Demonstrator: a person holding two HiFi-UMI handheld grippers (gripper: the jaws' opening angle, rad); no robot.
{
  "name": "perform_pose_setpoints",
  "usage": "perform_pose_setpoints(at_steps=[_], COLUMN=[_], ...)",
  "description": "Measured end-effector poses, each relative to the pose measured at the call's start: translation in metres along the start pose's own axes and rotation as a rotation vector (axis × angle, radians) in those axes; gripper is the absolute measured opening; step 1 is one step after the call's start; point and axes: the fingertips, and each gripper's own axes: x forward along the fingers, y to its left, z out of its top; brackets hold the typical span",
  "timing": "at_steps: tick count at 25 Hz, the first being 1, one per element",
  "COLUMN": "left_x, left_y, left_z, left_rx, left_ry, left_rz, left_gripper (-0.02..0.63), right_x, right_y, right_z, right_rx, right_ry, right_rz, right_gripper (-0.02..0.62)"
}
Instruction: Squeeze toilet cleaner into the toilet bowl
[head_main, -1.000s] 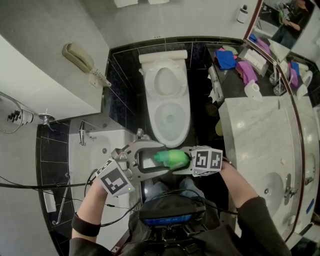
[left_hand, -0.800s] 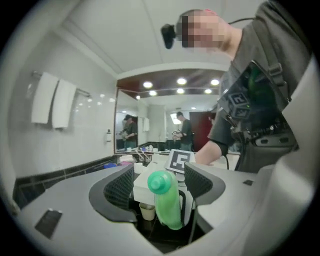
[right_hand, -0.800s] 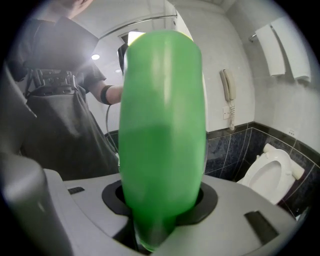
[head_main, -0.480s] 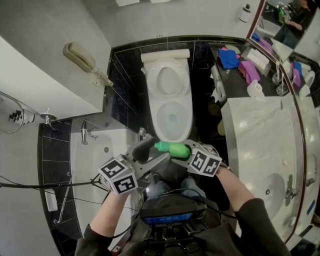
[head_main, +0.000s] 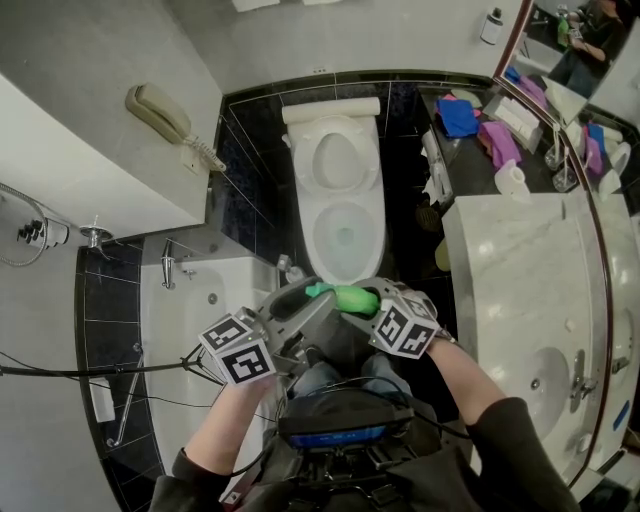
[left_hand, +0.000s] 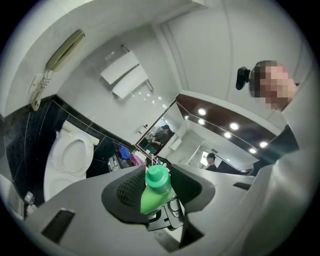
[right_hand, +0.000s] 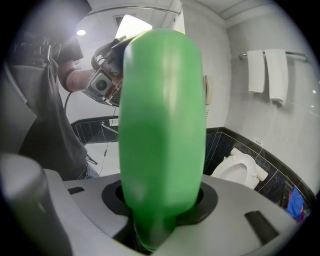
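As bottle hangs, toilet rim just ahead

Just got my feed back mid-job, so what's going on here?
A person stands at the open toilet bowl, a gripper in each hand. The right gripper clamps the body of a green toilet cleaner bottle, held roughly level. The jaws of the left gripper have just been closing and now sit on the bottle's cap. The cap is on, so no squeezing yet.
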Motion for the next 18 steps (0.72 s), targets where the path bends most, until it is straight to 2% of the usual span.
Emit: perform_pose_setpoints(at_steps=[3, 8, 11, 14, 18], left_x=[-0.002, -0.004, -0.007, -0.011, -0.016], left_y=[-0.006, -0.015, -0.021, -0.032, -0.058], left_z=[-0.002, -0.008, -0.012, -0.015, -0.015], left_rx=[0.028, 0.157, 0.271, 0.422, 0.565], left_ry=[0.009, 0.066, 0.105, 0.150, 0.213], left_rz=[-0.042, -0.118, -0.183, -0.270, -0.396], left_gripper=[0.138, 0.135, 0.133, 0.133, 0.130], right_x=[-0.004, -0.010, -0.013, -0.017, -0.020], right_y=[0.008, 0.027, 0.043, 0.058, 0.071], right_z=[0.002, 0.006, 0.008, 0.010, 0.013], right_rx=[-0.005, -0.002, 0.013, 0.022, 0.013], right_ry=[-0.008, -0.018, -0.029, -0.036, -0.038], right_rz=[0.051, 0.198, 0.308, 0.412, 0.494], right_gripper=[0.187, 0.187, 0.187, 0.187, 0.187])
